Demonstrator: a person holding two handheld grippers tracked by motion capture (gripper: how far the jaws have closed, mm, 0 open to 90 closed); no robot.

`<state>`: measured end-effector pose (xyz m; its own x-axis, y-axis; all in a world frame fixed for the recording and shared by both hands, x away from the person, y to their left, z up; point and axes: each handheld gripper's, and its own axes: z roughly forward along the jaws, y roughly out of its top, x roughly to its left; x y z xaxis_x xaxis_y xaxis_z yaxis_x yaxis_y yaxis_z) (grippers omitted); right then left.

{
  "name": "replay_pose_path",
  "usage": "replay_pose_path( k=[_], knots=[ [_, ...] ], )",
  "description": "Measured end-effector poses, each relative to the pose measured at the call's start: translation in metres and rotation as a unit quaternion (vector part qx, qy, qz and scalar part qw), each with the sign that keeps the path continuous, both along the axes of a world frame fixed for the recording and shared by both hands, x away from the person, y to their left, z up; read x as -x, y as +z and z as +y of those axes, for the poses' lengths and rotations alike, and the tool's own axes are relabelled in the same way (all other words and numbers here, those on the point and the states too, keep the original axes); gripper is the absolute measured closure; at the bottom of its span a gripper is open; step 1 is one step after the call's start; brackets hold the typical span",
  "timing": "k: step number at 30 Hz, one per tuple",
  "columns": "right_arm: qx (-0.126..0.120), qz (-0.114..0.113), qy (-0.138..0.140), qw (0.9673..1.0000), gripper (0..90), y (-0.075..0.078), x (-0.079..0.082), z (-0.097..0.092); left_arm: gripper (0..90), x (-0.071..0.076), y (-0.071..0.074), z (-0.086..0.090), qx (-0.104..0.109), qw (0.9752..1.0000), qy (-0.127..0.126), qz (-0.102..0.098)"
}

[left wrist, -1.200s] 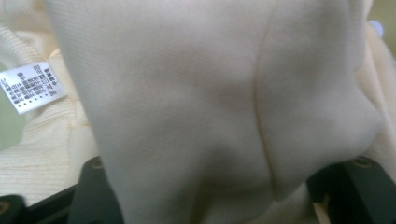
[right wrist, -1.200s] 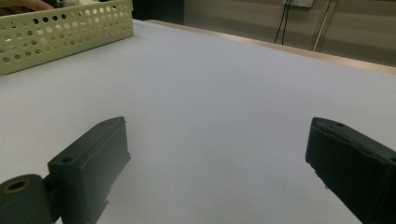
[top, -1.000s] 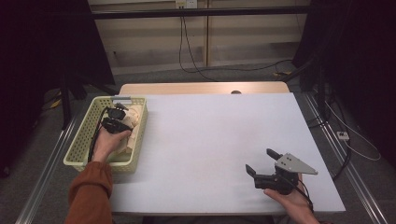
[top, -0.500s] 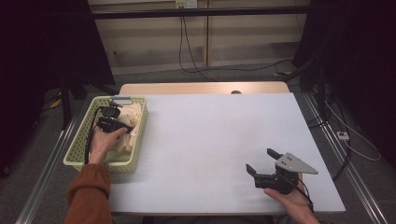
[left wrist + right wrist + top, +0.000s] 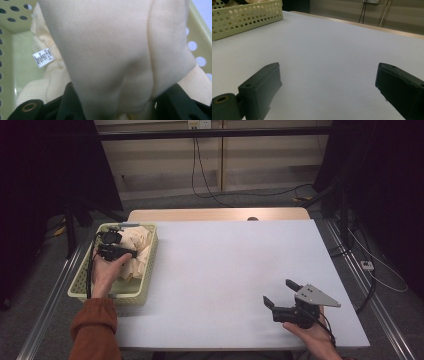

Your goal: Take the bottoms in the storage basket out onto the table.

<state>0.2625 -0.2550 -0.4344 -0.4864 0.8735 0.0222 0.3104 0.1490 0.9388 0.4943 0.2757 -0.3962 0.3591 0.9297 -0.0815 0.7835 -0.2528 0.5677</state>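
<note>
While the right tongs (image 5: 280, 296) wait spread and empty on the table (image 5: 225, 265), the high view shows the left tongs (image 5: 131, 255) in the basket (image 5: 145, 282), now nearer its far end than a second ago. From the left gripper view, a bunched fold of cloth (image 5: 112, 55) is clamped between the jaws, so the lift out looks begun. From the right gripper view, the jaws gape over bare table, the basket (image 5: 247, 17) far ahead.

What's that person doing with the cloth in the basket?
The person is grabbing a cream-coloured cloth out of a pale green basket at the table's left side. The left gripper has pinched a fold of the cloth between its jaws, and the cloth sits partly bunched in the basket. The right gripper rests open near the front right of the white table, holding nothing.
</note>
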Motion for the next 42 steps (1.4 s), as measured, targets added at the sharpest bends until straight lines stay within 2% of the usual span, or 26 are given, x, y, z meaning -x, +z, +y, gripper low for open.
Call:
replay_pose_path(
  k=[2,5,11,16,20,28,30,32,42],
  knots=[
    [-0.001,0.001,0.0,1.0,6.4,0.0,0.0,0.0,58.1,0.001,0.001,0.0,-0.001,0.9999,0.001,-0.015],
    [-0.001,0.001,0.0,1.0,6.4,0.0,0.0,0.0,58.0,0.002,0.002,0.001,0.001,0.9997,-0.001,-0.023],
    [-0.001,0.001,0.0,1.0,6.4,0.0,0.0,0.0,58.1,0.004,0.003,0.008,0.011,0.9997,0.003,-0.024],
    [-0.001,0.001,-0.001,1.0,6.4,0.0,0.0,0.0,57.9,0.008,0.005,0.013,0.02,0.999,0.006,-0.04],
    [-0.001,0.0,-0.001,1.0,6.3,0.0,0.0,-0.001,57.8,0.012,0.005,0.014,0.028,0.9979,0.022,-0.054],
    [-0.001,0.0,-0.001,1.0,6.3,0.0,0.0,0.0,57.6,0.017,0.013,0.017,0.043,0.9957,0.021,-0.079],
    [-0.001,0.0,-0.001,1.0,6.4,0.0,0.0,0.0,57.6,0.018,0.014,0.016,0.048,0.9939,0.027,-0.096],
    [-0.002,0.0,-0.001,1.0,6.4,0.0,0.001,0.0,57.6,0.02,0.017,0.017,0.047,0.993,0.023,-0.105],
    [-0.002,0.0,-0.001,1.0,6.4,0.0,0.001,0.0,57.8,0.027,0.026,0.015,0.057,0.9857,0.017,-0.158]
  ],
)
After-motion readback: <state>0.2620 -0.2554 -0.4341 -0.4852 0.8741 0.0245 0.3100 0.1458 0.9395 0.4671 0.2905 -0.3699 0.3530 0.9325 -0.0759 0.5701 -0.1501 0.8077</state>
